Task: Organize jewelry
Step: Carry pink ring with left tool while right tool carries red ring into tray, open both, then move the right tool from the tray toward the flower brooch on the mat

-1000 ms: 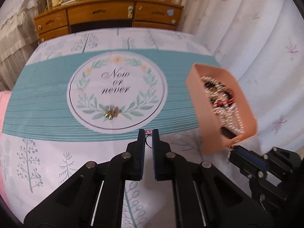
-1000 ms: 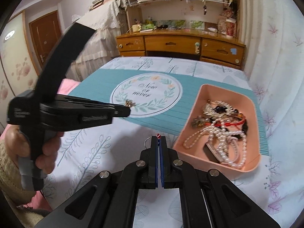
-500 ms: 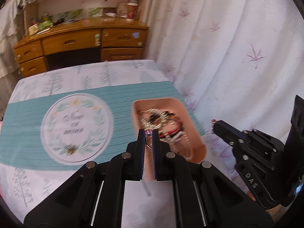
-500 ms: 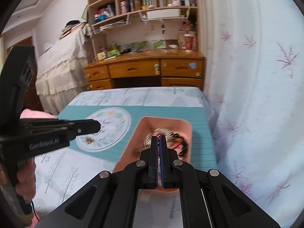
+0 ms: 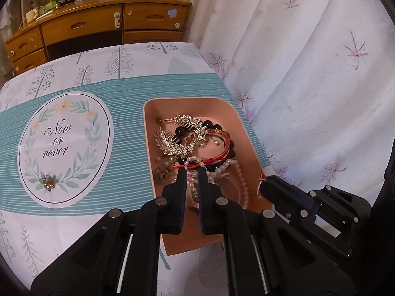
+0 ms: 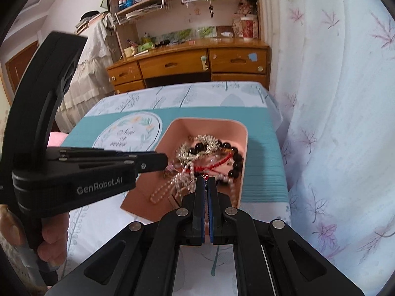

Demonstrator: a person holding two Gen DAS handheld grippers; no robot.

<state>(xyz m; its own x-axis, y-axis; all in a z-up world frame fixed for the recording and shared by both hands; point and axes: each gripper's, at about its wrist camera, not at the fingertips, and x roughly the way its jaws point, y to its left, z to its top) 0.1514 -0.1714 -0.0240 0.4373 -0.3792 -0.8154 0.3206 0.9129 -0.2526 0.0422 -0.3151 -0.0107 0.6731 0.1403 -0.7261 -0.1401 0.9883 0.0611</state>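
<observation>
A pink tray (image 5: 237, 113) (image 6: 243, 133) on the table holds a tangle of jewelry: a silver leaf hair comb (image 5: 181, 135), dark beads, pearl strands (image 5: 237, 170) and red cord. My left gripper (image 5: 192, 170) hangs over the tray's near half, jaws a little apart with nothing between them. My right gripper (image 6: 205, 178) (image 5: 263, 181) is over the tray's near right rim, shut on a small ring with a red stone (image 6: 195, 183). A small gold brooch (image 5: 48, 182) lies on the round "Now or never" print.
The table wears a white and teal cloth (image 5: 123, 93). A white curtain (image 5: 308, 74) hangs close on the right. A wooden desk with drawers (image 5: 98, 22) stands behind the table, shelves above it. A hand (image 6: 53, 236) holds the left gripper's handle.
Both grippers have swung right from the table's middle to over the pink tray. The small piece between the left gripper's jaws is gone from them. The right gripper still holds the ring.
</observation>
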